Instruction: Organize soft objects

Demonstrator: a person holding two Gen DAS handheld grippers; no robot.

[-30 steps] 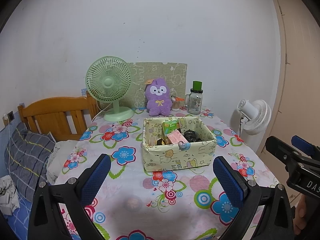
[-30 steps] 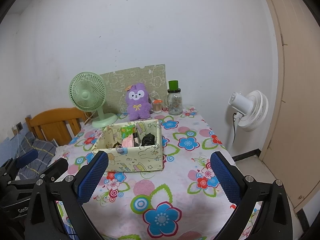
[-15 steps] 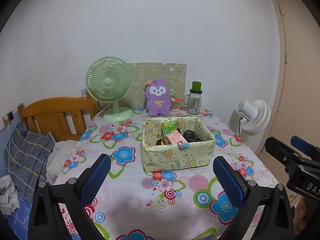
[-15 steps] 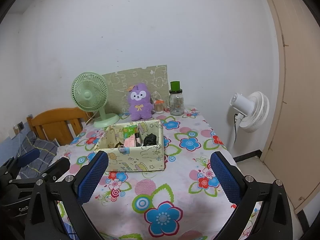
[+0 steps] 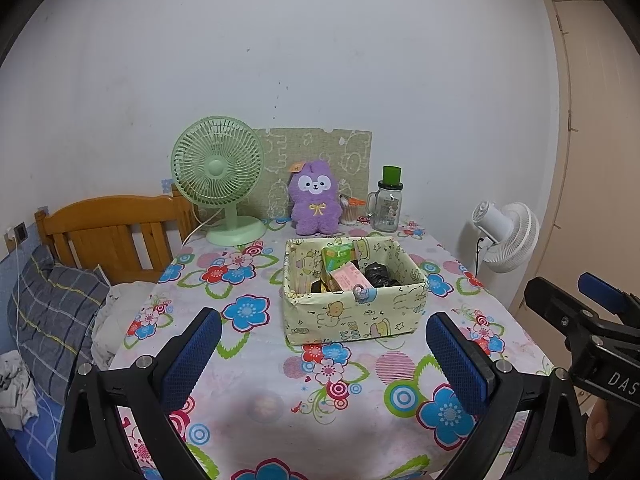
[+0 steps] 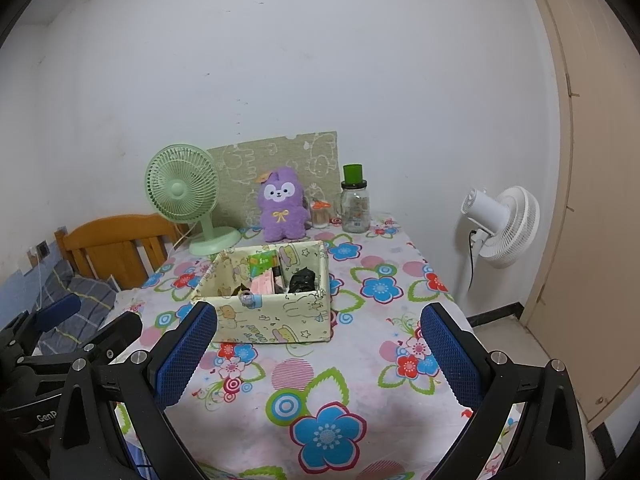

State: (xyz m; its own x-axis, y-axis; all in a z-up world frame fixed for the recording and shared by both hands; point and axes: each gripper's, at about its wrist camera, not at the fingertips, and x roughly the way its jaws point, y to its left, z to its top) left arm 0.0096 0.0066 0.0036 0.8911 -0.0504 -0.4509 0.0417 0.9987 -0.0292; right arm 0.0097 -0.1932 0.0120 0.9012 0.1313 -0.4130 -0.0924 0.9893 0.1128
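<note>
Left wrist view runs, from its left edge, past a wooden headboard (image 5: 116, 232) and a plaid pillow (image 5: 52, 316) to the flower-print tablecloth (image 5: 256, 364), where a green desk fan (image 5: 218, 188) stands at the back with its cord trailing off the table edge, likely parked there to keep the middle free. Next comes the purple plush toy (image 5: 316, 200), sitting upright against a patterned board (image 5: 320, 156) at the wall, which props it so it does not flop. Just in front of it rests the fabric storage box (image 5: 352, 292), open-topped and partly filled with small packets, probably the intended home for soft things. Right of the plush stands a glass jar with a green cap (image 5: 388, 204), and off the table a white floor fan (image 5: 504, 236). Both tools hover at the near edge, well apart from the plush: the left gripper (image 5: 324, 364) has its blue pads spread wide and empty, and the right gripper (image 6: 316, 356) is likewise spread and empty, seemingly readied for a reach over the box.
</note>
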